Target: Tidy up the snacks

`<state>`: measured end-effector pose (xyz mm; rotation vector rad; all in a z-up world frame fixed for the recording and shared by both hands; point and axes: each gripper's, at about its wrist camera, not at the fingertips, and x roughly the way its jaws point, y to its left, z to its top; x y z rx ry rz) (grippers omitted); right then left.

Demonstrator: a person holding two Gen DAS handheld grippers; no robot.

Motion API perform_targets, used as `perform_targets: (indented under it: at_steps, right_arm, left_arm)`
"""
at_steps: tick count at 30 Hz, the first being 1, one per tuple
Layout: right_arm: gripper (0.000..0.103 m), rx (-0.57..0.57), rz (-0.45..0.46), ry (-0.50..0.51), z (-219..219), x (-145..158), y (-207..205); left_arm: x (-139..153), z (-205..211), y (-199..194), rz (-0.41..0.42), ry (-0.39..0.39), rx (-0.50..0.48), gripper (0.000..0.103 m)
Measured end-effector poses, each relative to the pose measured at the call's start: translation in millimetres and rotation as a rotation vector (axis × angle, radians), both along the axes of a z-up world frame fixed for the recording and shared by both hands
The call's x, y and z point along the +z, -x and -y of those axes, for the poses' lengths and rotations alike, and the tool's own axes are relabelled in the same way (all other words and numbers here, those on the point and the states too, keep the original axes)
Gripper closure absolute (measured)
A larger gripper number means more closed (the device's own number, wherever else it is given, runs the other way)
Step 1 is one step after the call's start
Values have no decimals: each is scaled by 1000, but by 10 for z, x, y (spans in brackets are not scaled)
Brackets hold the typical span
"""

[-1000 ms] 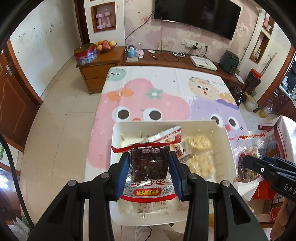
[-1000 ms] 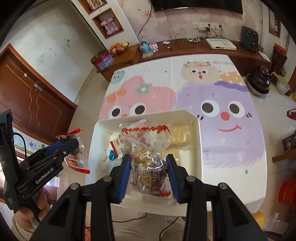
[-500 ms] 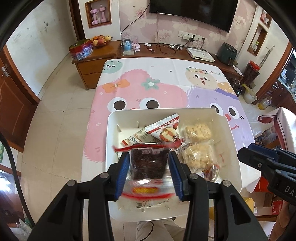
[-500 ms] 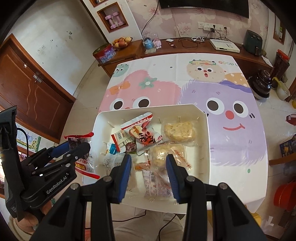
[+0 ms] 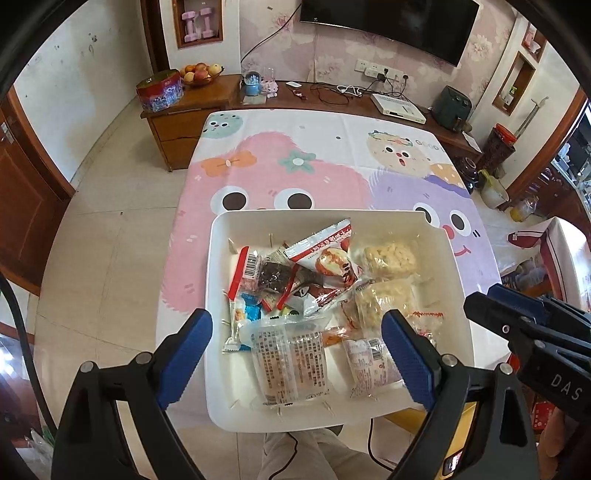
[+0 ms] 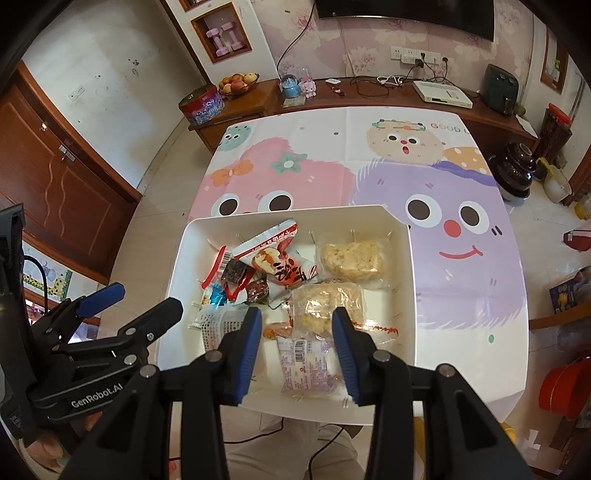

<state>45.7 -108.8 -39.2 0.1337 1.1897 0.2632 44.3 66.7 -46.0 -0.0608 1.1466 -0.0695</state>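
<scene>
Left gripper jaws opening above our white tray, nothing clamped; right gripper hovers apart, empty, snacks gathered below.

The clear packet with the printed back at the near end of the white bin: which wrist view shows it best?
The left wrist view. The clear packet lies whole in the white bin, framed by the left gripper as its jaws open. In the right wrist view the right gripper's left finger covers much of the packet.

Print on the clear packet too small to read; television cut off by the top edge.
</scene>
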Motion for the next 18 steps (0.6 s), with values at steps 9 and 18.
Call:
perform_targets:
  at_steps: [9, 18]
  right_arm:
    - [63, -24, 19, 4, 45, 40, 59]
    - [61, -39, 26, 11, 80, 44, 131]
  left_arm:
    - [48, 15, 42, 0, -1, -4, 11]
    - [99, 71, 136, 2, -28, -1, 11]
